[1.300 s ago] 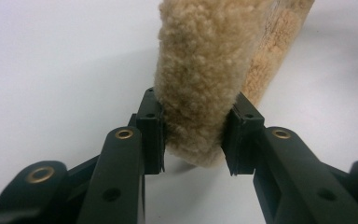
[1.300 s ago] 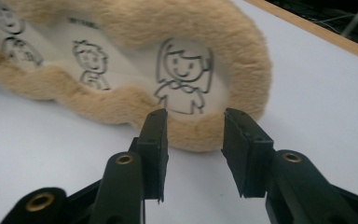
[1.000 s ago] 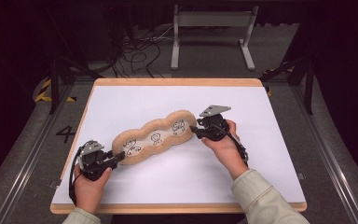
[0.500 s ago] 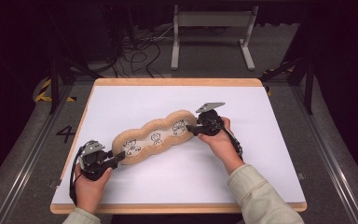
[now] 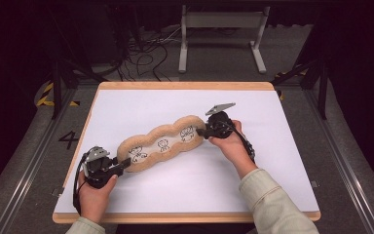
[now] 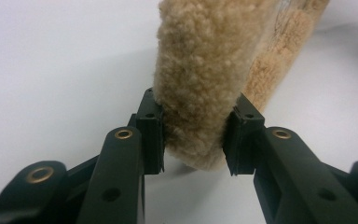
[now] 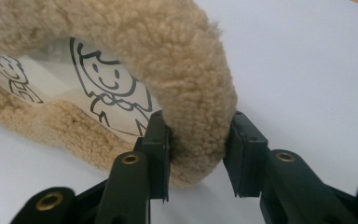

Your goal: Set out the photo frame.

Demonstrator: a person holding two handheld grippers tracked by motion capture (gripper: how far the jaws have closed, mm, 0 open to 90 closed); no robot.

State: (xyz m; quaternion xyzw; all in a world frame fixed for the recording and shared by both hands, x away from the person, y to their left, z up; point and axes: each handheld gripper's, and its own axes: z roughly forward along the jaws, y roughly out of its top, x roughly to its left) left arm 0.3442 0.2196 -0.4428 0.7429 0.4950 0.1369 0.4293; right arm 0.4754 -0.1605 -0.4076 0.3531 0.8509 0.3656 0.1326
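Since a second ago the right gripper (image 5: 203, 131) has slid in onto the far end of the fleecy case (image 5: 161, 143), its jaws having just been closing, and they now pinch that tan rim. Nearest the person, the left gripper (image 5: 124, 166) clamps the case's near end. Between them the case lies slantwise on the white table (image 5: 282, 146), cartoon figures facing up.
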